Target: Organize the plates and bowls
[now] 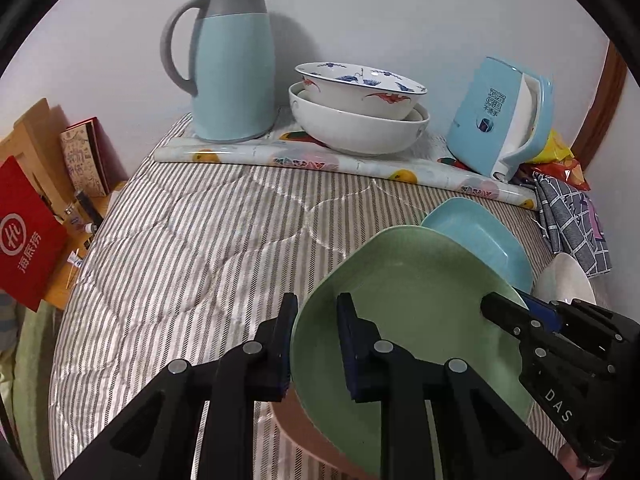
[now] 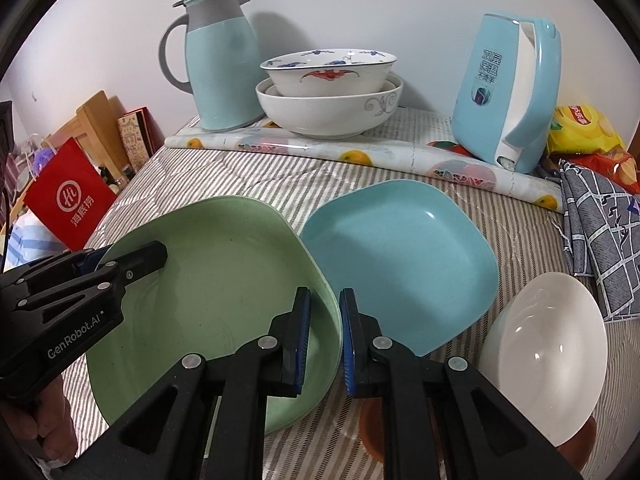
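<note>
A green square plate (image 1: 412, 320) (image 2: 216, 304) is held tilted above the striped cloth. My left gripper (image 1: 316, 344) is shut on its left rim; it shows in the right wrist view (image 2: 132, 266). My right gripper (image 2: 324, 340) is shut on its right rim; it shows in the left wrist view (image 1: 504, 312). A blue square plate (image 2: 400, 264) (image 1: 480, 244) lies to the right. A white bowl (image 2: 548, 356) (image 1: 564, 280) sits on something brown at far right. A pink plate (image 1: 304, 428) lies under the green one. Two bowls (image 1: 360, 112) (image 2: 328, 92) are stacked at the back.
A teal thermos jug (image 1: 232, 64) (image 2: 220, 64) and a blue kettle (image 1: 500, 120) (image 2: 508, 96) stand at the back on a rolled fruit-print sheet (image 1: 340, 164). Snack bags (image 2: 588, 136) and a checked cloth (image 2: 604, 232) lie right. A red bag (image 1: 28, 232) stands beyond the left edge.
</note>
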`<state>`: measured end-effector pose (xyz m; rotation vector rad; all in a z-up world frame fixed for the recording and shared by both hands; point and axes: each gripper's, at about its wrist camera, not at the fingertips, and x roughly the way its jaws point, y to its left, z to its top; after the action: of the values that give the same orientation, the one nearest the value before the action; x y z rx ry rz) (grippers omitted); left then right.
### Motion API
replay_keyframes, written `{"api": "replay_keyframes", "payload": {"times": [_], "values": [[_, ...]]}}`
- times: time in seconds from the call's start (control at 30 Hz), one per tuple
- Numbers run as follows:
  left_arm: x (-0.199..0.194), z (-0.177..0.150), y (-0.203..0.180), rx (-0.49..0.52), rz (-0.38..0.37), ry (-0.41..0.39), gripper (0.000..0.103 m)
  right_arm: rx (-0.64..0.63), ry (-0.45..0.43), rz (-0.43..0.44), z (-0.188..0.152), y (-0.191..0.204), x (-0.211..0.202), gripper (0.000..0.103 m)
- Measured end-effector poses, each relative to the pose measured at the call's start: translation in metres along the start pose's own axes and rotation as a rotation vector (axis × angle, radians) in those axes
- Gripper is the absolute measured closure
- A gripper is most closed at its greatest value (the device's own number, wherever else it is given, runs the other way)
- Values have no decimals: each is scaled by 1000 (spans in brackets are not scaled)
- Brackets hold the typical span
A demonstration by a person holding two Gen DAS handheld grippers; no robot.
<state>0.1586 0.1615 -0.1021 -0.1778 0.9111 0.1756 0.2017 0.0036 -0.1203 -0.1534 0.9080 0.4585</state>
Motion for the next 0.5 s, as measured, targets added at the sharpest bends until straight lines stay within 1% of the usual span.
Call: {"api": "replay_keyframes", "payload": {"times": [0.23, 0.4, 0.5], "values": [[1, -15, 14, -27, 6, 15, 84, -34, 13, 5, -10, 15, 5, 89], [6, -24, 17, -33, 9, 20, 84, -53, 16, 4, -18, 19, 10, 89], [11, -27, 16, -34, 9, 30, 84, -77, 14, -17, -20, 21, 14, 88]]}}
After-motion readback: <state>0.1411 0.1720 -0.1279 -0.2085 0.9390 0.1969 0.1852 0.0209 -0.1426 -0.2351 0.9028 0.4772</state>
